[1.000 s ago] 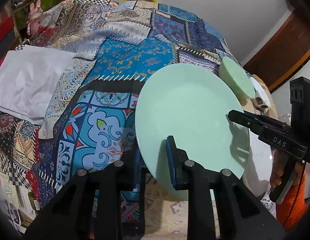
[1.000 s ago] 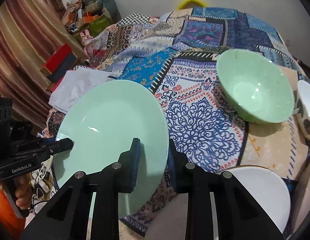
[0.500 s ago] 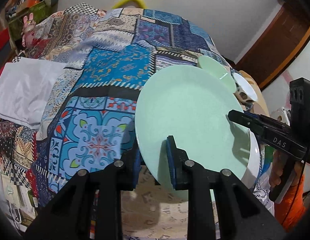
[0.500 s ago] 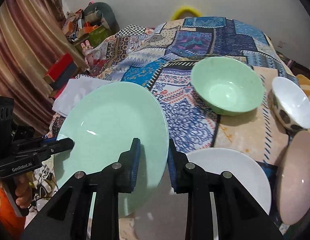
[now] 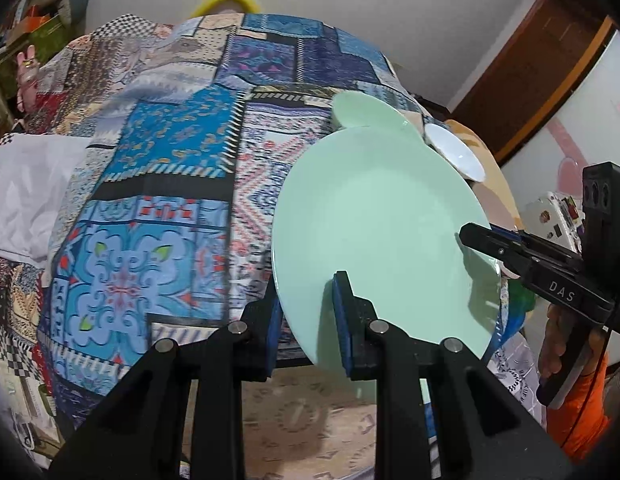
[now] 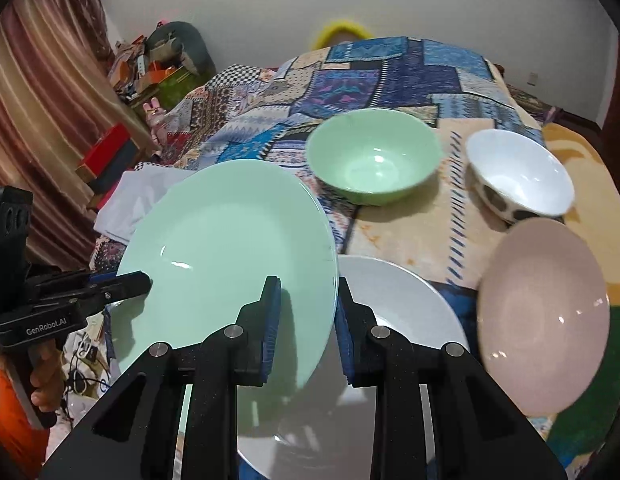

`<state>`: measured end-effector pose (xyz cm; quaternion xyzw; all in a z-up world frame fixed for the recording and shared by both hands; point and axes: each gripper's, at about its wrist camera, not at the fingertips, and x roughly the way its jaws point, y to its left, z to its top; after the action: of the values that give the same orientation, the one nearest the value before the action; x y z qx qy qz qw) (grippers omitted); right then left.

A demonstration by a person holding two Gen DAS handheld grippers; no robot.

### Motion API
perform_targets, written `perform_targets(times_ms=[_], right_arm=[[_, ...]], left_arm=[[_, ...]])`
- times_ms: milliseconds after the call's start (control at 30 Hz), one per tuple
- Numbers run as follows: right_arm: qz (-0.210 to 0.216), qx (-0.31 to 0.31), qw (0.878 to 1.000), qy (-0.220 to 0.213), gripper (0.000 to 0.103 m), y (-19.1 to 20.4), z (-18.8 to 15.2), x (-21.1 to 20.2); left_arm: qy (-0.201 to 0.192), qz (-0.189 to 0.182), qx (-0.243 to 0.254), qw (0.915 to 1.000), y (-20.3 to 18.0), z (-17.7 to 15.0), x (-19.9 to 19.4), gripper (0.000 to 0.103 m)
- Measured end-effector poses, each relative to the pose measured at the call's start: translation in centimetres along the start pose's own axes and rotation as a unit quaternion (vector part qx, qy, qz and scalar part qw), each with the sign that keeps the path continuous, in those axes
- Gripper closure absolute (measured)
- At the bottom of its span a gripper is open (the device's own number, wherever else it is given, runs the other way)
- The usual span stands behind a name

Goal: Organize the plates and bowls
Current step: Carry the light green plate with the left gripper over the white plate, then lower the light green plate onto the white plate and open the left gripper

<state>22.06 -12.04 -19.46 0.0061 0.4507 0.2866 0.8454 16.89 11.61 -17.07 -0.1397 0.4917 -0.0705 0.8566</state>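
Note:
A mint-green plate (image 5: 377,220) hangs tilted in the air, held at two opposite rims. My left gripper (image 5: 308,300) is shut on its near-left rim, and my right gripper (image 6: 306,292) is shut on its right rim (image 6: 325,264). Each wrist view shows the other gripper clamped on the far edge: the right gripper (image 5: 475,238) and the left gripper (image 6: 138,280). Just below and right of the green plate (image 6: 226,248) a white plate (image 6: 401,312) lies on the bed. Beyond stand a green bowl (image 6: 373,156) and a white bowl (image 6: 517,176) with dark spots. A pink plate (image 6: 545,320) lies at the right.
Everything rests on a patchwork quilt (image 5: 158,152) spread over a bed. A white cloth (image 5: 26,184) lies at its left edge. Boxes and clutter (image 6: 150,68) stand by a curtain at the far left. A person's hand (image 5: 557,336) grips the right gripper's handle.
Both grippers have carried the green plate to the right and slightly up, still clamped on it. The white plate, white bowl and pink plate have come fully into the right wrist view.

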Motion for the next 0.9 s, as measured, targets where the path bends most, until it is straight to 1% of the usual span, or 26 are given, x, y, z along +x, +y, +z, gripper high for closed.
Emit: perform_targets(times_ms=[100,367,633,900], right_arm=[[-0.006,0.009,1.000,-0.001,0.079,-1.3,-0.6,-0.7],[-0.008,0.034,0.999,0.001,0.079,-4.1,-2.4,-1.6],[0.006,0.067,0.998,0.007,0.079,-5.9,-4.2,-1.2],[0.016,0.086,0.996,0.021,0.079,-6.5,-5.5,-0.3]], left_arm=[[0.005,-0.004,0.008,1.0000,-1.5,-0.1,0.8,0.079],[0.024,-0.013,0.014,0.9995,-3.9,-0.6,2.9,0.079],[0.052,-0.011,0.013,0.9985,-4.6,-1.3,5.0,0.079],[0.074,0.001,0.018,0.9971,-4.9,-1.9,6.6,0.079]])
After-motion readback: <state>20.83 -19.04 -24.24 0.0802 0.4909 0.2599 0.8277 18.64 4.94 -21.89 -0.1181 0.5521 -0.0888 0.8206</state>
